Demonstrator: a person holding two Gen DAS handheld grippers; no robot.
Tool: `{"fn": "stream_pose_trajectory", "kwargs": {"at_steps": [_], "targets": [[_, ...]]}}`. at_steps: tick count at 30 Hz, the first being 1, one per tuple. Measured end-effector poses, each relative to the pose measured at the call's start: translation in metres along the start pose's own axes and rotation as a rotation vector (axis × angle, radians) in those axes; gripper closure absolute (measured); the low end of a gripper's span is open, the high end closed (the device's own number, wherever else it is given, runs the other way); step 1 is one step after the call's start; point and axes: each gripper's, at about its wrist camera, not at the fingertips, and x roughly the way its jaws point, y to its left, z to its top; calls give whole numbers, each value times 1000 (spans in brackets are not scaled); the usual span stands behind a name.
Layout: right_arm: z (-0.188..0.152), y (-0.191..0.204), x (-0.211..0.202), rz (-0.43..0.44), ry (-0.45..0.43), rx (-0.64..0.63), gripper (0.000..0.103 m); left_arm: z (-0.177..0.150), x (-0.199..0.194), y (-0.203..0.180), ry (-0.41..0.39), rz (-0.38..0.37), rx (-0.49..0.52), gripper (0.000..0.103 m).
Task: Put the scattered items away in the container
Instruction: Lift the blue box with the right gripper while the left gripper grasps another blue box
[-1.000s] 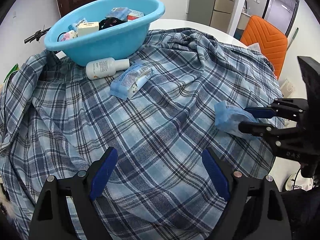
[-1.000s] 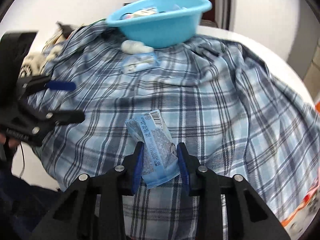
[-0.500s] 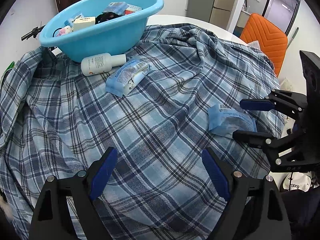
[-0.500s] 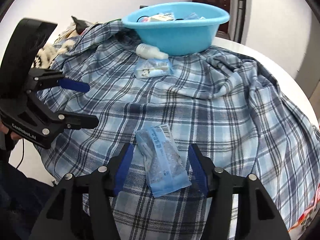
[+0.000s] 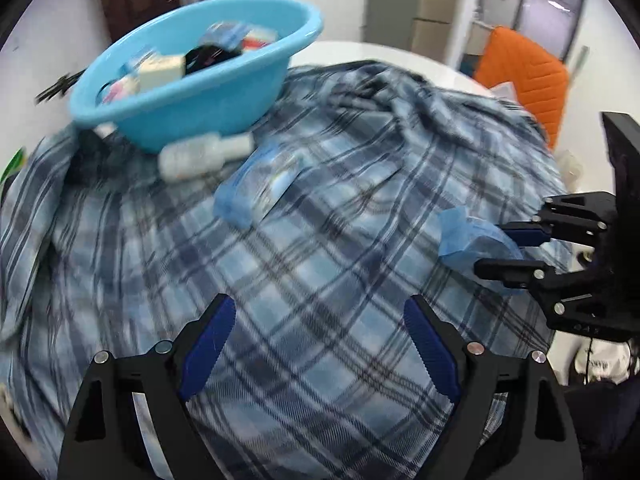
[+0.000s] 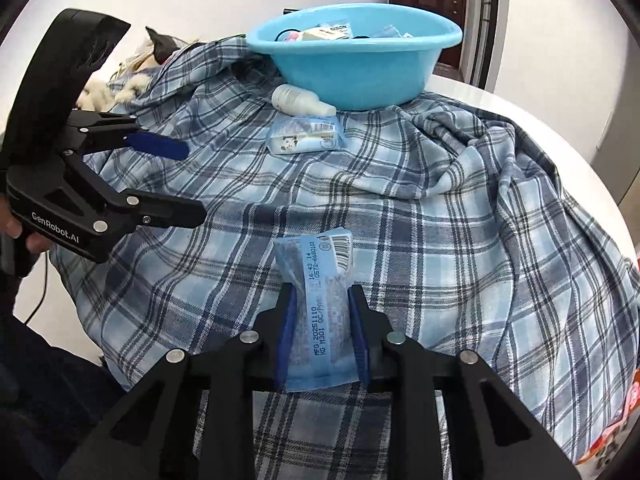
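A light blue sachet (image 6: 320,320) with a barcode sits between the pads of my right gripper (image 6: 322,296), whose jaws are closing and pressing on both its sides just above the plaid cloth. From the left wrist view the same sachet (image 5: 464,236) shows in that gripper (image 5: 494,250) at the right. My left gripper (image 5: 318,308) hangs open over bare cloth, holding nothing; it also appears as the left gripper (image 6: 196,184) at the left. The blue basin (image 6: 352,76) stands at the far side with several items inside. A white bottle (image 6: 300,100) and a blue wipes pack (image 6: 306,140) lie in front of it.
A blue plaid cloth (image 6: 460,240) covers the round white table (image 6: 540,120), bunched in folds near the basin (image 5: 192,96). An orange chair (image 5: 524,76) stands beyond the table's right side. A hand (image 6: 16,232) grips the left gripper's handle.
The right jaws spread wide around the sachet lying on the cloth, then came together on it again. The left gripper stayed open and barely moved.
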Motion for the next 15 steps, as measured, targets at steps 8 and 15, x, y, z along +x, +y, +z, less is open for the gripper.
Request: {"fn": "stream_pose_trajectory", "kwargs": {"at_steps": [8,15], "targets": [[0,-5,-4,7,1,36,79,35,27,36,23,4,51,15],[0,-7,-8,15,-2,52,79,64,71,67,77,-32,26,15]]}}
